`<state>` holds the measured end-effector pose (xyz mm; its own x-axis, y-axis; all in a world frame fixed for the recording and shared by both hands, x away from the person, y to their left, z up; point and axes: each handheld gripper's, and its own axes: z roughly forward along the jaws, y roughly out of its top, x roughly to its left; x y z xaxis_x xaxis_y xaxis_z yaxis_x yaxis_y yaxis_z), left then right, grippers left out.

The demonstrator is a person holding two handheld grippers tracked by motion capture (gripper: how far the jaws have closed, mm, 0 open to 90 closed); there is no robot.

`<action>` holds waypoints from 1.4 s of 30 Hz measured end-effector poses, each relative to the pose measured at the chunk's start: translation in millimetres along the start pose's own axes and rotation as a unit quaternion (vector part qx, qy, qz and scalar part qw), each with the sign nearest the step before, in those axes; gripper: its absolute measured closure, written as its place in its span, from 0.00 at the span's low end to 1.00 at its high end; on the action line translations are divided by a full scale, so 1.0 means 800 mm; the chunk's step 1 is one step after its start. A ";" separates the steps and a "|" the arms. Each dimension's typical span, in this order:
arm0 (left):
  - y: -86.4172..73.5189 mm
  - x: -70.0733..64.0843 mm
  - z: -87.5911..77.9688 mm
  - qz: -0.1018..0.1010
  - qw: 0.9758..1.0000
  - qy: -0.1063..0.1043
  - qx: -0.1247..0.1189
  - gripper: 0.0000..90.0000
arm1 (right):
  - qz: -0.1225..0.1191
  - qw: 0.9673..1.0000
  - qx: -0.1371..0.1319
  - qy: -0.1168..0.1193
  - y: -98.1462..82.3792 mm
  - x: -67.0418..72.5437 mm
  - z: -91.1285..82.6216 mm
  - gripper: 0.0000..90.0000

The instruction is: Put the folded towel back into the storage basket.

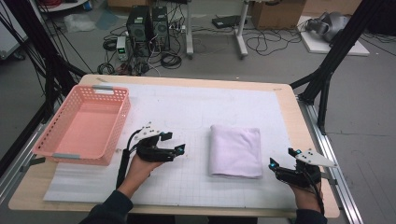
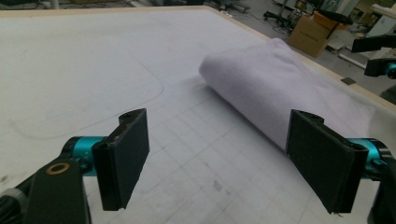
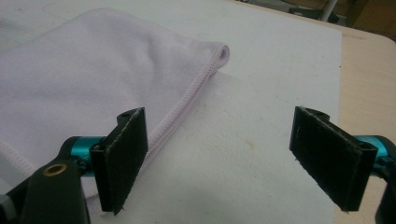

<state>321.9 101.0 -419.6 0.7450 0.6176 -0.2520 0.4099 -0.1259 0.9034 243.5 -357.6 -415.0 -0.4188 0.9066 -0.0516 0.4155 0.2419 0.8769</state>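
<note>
One folded towel point(image 1: 236, 150), pale lilac (stitched hem), flat on mat point(image 1: 187, 112)

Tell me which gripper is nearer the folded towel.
Right, narrowly. The right gripper sits just off the towel's right edge, near its front corner. The left gripper is off its left edge, with a wider strip of mat between.

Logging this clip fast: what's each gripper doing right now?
Left gripper: open, holding nothing, folded towel just ahead.
Right gripper: open, holding nothing, at the towel's hemmed edge.
</note>
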 end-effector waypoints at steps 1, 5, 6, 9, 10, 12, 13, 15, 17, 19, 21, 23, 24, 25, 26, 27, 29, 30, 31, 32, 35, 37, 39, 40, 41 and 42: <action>0.002 -0.002 0.005 0.000 1.000 -0.001 0.003 0.26 | -0.001 1.000 0.000 0.001 -0.001 -0.001 0.000 0.20; 0.012 -0.011 0.033 -0.017 0.999 -0.024 0.017 0.31 | 0.000 1.000 0.004 0.002 -0.002 -0.002 0.001 0.20; 0.015 -0.015 0.043 -0.022 0.999 -0.031 0.024 0.32 | 0.000 1.000 0.005 0.001 -0.002 -0.001 0.001 0.20; 0.018 -0.024 0.064 -0.024 0.998 -0.037 0.038 0.35 | -0.003 1.000 0.005 0.003 -0.002 0.000 0.002 0.20; 0.018 -0.028 0.072 -0.023 0.998 -0.039 0.043 0.35 | -0.003 1.000 0.005 0.004 -0.001 0.000 0.002 0.20; 0.018 -0.034 0.086 -0.024 0.998 -0.040 0.051 0.35 | -0.003 1.000 0.005 0.005 -0.001 0.000 0.003 0.20; 0.017 -0.037 0.093 -0.025 0.997 -0.040 0.057 0.34 | -0.004 1.000 0.004 0.005 -0.001 -0.001 0.003 0.20; 0.014 -0.041 0.107 -0.028 0.996 -0.038 0.076 0.34 | 0.000 1.000 0.004 0.005 -0.001 -0.001 0.003 0.20; 0.012 -0.043 0.118 -0.035 0.995 -0.033 0.085 0.35 | -0.001 1.000 0.004 0.005 -0.002 -0.001 0.003 0.20; 0.011 -0.043 0.126 -0.045 0.994 -0.029 0.094 0.35 | 0.001 1.000 0.004 0.007 -0.002 -0.001 0.002 0.20; 0.012 -0.046 0.132 -0.043 0.993 -0.026 0.103 0.34 | 0.002 1.000 0.003 0.008 -0.001 -0.001 0.002 0.20; 0.012 -0.048 0.137 -0.034 0.992 -0.022 0.117 0.34 | 0.001 1.000 0.002 0.008 -0.001 -0.001 0.003 0.20; 0.012 -0.049 0.139 -0.033 0.992 -0.018 0.122 0.34 | 0.000 1.000 0.001 0.007 -0.001 -0.001 0.004 0.20; 0.012 -0.050 0.141 -0.032 0.991 -0.019 0.127 0.34 | 0.001 1.000 0.002 0.009 -0.001 0.000 0.004 0.20; 0.011 -0.051 0.144 -0.035 0.991 -0.018 0.130 0.34 | 0.000 1.000 0.004 0.008 -0.001 0.000 0.004 0.20; 0.010 -0.051 0.146 -0.038 0.990 -0.019 0.134 0.34 | 0.000 1.000 0.004 0.009 -0.001 0.001 0.004 0.20; 0.009 -0.051 0.151 -0.045 0.989 -0.021 0.139 0.33 | 0.000 1.000 0.006 0.010 -0.001 0.001 0.004 0.20; 0.009 -0.051 0.153 -0.050 0.988 -0.024 0.144 0.33 | -0.002 1.000 0.005 0.010 -0.001 0.001 0.005 0.20; 0.008 -0.050 0.155 -0.057 0.987 -0.029 0.148 0.33 | -0.002 1.000 0.004 0.010 0.000 0.002 0.005 0.20; 0.007 -0.050 0.158 -0.065 0.986 -0.031 0.150 0.33 | -0.002 1.000 0.003 0.010 0.000 0.002 0.005 0.20; 0.007 -0.048 0.160 -0.074 0.985 -0.043 0.152 0.42 | -0.001 1.000 0.004 0.010 -0.001 0.001 0.005 0.20; 0.006 -0.047 0.160 -0.084 0.983 -0.055 0.156 0.52 | -0.001 1.000 0.003 0.010 -0.001 0.001 0.006 0.20; 0.007 -0.046 0.158 -0.082 0.983 -0.060 0.152 0.67 | 0.000 1.000 0.006 0.012 -0.001 0.002 0.006 0.20; 0.008 -0.046 0.158 -0.082 0.984 -0.062 0.148 0.73 | -0.001 1.000 0.006 0.012 -0.001 0.002 0.006 0.20; 0.008 -0.045 0.157 -0.077 0.984 -0.065 0.150 0.76 | -0.002 1.000 0.006 0.012 -0.001 0.002 0.007 0.20; 0.008 -0.046 0.157 -0.075 0.984 -0.066 0.146 0.79 | -0.005 1.000 0.005 0.012 -0.001 0.002 0.007 0.20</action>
<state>363.2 -19.9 -448.3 0.7189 0.5419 -0.4354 0.6398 -0.2708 0.7193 246.8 -354.2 -418.3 -0.4419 0.8958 -0.0479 0.4201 0.2538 0.8713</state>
